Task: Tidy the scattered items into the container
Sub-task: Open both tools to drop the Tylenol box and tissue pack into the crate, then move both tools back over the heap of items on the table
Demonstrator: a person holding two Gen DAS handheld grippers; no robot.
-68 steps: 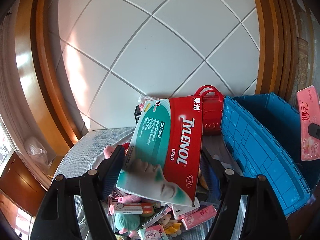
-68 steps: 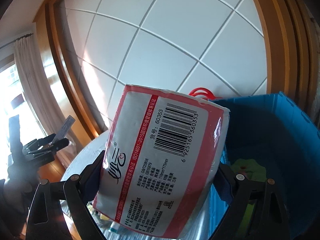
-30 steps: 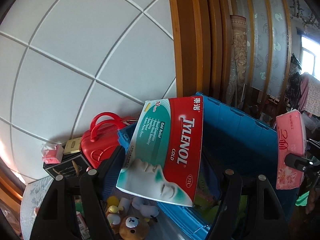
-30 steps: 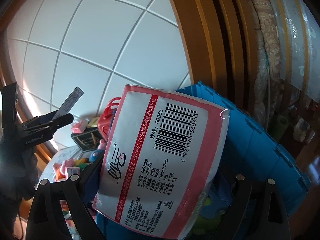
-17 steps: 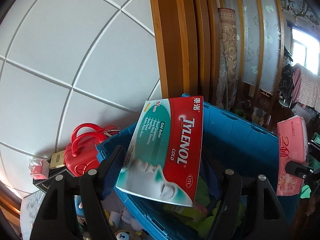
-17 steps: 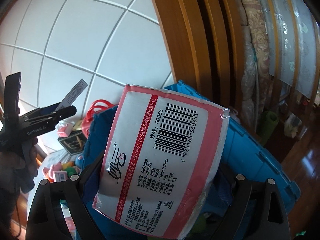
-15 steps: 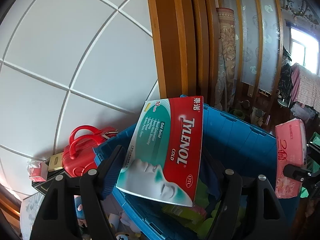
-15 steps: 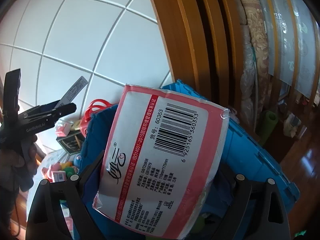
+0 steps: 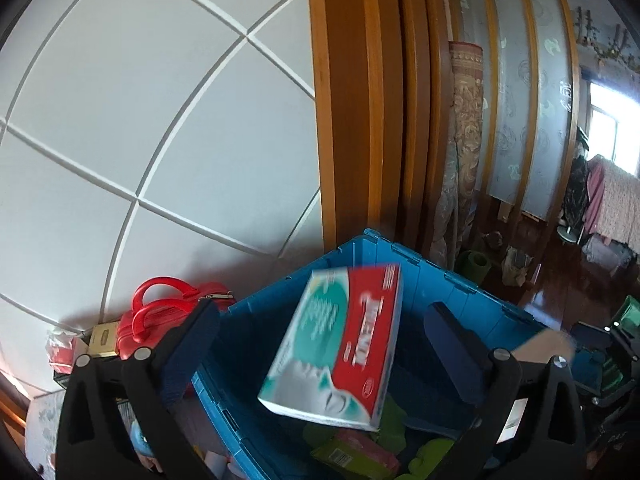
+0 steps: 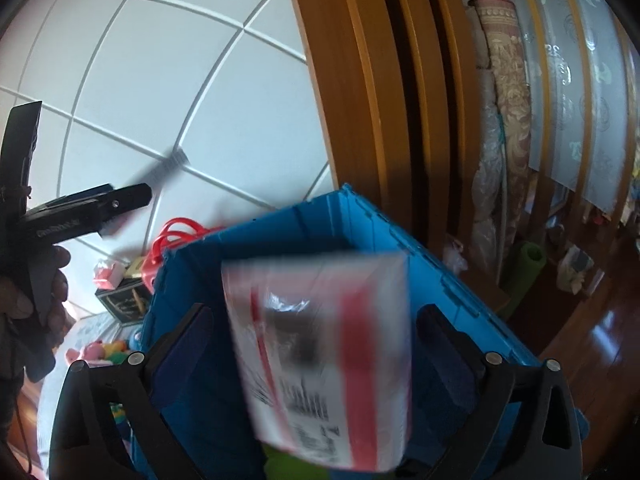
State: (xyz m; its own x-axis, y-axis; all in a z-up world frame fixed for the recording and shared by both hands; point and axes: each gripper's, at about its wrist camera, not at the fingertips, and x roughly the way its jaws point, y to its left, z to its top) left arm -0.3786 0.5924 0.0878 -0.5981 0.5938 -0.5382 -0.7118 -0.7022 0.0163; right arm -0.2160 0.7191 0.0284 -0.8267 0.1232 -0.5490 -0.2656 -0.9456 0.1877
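Left wrist view
Left gripper (image 9: pixel 324 344): jaws just opened, spread wide, touching nothing.
Tylenol box (image 9: pixel 336 346): blurred, loose between the fingers above the blue crate (image 9: pixel 452 280); long axis runs upper right to lower left, tilted.

Right wrist view
Right gripper (image 10: pixel 316 344): jaws just opened, spread wide.
Tissue pack (image 10: pixel 324 360): blurred, apparently free of the pads, long axis near upright, over the crate's inside.
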